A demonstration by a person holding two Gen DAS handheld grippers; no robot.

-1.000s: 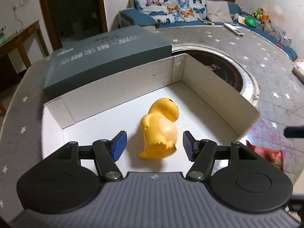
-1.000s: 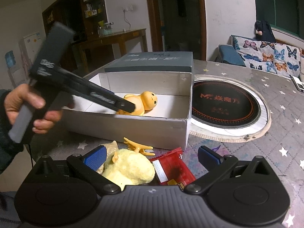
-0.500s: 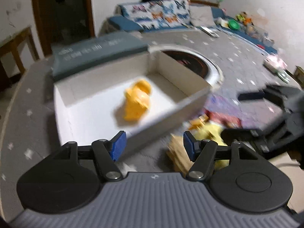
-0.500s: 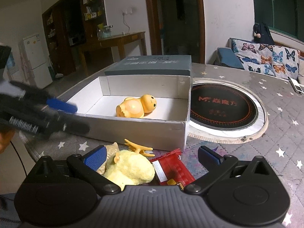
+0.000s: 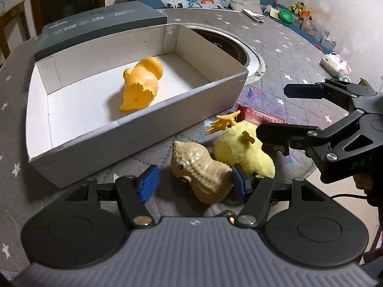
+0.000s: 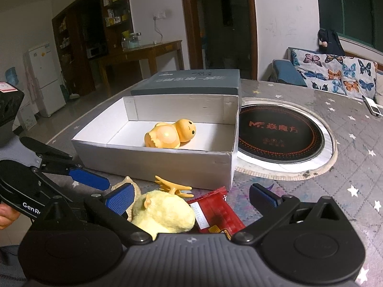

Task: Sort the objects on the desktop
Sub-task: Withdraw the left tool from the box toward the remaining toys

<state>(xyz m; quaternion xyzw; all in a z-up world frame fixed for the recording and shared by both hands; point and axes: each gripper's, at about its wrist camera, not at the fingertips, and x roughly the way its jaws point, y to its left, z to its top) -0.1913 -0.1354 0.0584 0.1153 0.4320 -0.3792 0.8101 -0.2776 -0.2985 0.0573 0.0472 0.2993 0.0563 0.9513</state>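
Left hand-held gripper [image 5: 192,183] hangs low over the worktop [image 5: 287,47] with its blue pads spread wide, the tan peanut-shaped toy [image 5: 199,169] lying between them; the right pad sits against the toy's side, the left pad stands clear of it. Just beside the peanut toy, touching it, lies a fluffy yellow plush [image 5: 241,146] with orange antlers. Right hand-held gripper [image 6: 191,197] is spread open too, hovering above the plush and a red packet [image 6: 215,211], gripping neither. Behind them sits a white open box [image 5: 38,124], and inside it a yellow rubber duck [image 5: 141,86] lies on its side. A grey lid [image 5: 103,21] lies just behind the box's far wall. To the box's right a round black cooktop [image 6: 280,134] is set into the star-patterned cloth.
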